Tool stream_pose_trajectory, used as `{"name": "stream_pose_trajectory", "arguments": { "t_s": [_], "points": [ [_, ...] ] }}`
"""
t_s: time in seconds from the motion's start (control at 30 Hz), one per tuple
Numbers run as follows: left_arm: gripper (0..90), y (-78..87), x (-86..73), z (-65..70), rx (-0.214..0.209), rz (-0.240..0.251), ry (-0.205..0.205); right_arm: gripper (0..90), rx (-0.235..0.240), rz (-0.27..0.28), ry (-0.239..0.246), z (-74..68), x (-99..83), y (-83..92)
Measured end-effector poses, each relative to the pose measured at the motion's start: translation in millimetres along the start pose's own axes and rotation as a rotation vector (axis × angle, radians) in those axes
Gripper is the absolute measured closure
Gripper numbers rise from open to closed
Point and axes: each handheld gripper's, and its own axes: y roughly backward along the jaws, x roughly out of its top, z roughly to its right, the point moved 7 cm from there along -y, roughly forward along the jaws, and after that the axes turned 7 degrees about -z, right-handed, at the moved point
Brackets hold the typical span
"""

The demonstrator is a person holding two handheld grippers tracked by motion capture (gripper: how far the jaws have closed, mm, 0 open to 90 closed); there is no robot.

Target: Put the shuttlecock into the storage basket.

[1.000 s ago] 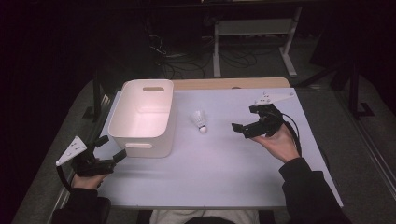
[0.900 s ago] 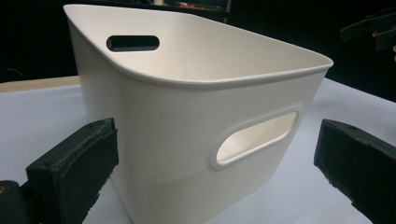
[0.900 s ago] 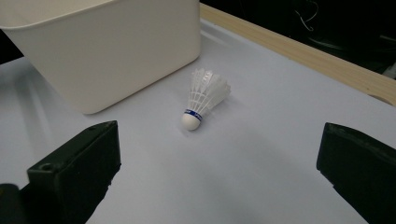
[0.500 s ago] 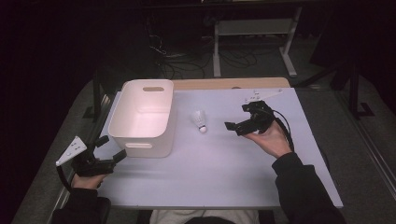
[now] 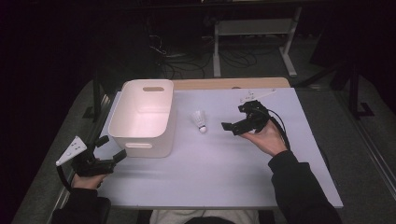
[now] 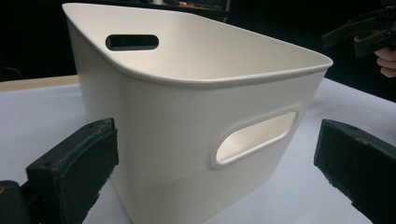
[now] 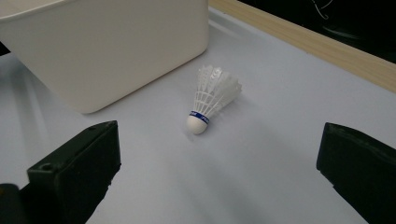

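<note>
- The only writing we find is on the blue band round the cork of the shuttlecock (image 7: pixel 208 101); in the right gripper view it shows white letters, too small for us to read.
- We see no label on the white bin (image 5: pixel 141 114), nor on either tool.
- From the high view, the shuttlecock (image 5: pixel 200 121) lies on its side on the pale table (image 5: pixel 210 172), just right of the bin and apart from it, cork toward the person.
- The right gripper (image 5: pixel 235 127) hangs just right of the shuttlecock with its jaws spread wide, nothing between them; its own view frames the shuttlecock between the two black jaws, the bin wall behind.
- The left gripper (image 5: pixel 111 149) sits at the table's near left corner, close to the bin's near end, jaws wide and holding nothing.
- The left gripper view gives us what the high view hides: the bin's (image 6: pixel 201 116) outer near wall with its oval handle slot, a second slot on the far rim, and the right gripper (image 6: pixel 359 32) far off at top right.
- The high view alone lets us look down into the bin, where we see bare white floor.
</note>
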Motion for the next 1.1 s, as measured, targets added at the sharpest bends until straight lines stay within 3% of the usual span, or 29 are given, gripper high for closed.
{"name": "stream_pose_trajectory", "arguments": {
  "t_s": [0.37, 0.93, 1.1],
  "points": [
    [0.0, 0.1, 0.1, -0.2, -0.001, 0.002, 0.003, 0.0, 0.008, -0.024, 0.009, 0.3, 5.3, -10.1],
    [0.0, 0.0, 0.0, -0.1, -0.005, 0.002, 0.004, 0.0, 0.007, -0.062, 0.054, -4.6, 30.4, -34.4],
    [0.0, -0.1, 0.0, -0.1, -0.006, 0.003, 0.004, 0.0, 0.010, -0.070, 0.039, -0.4, 33.2, -40.4]
  ]
}}
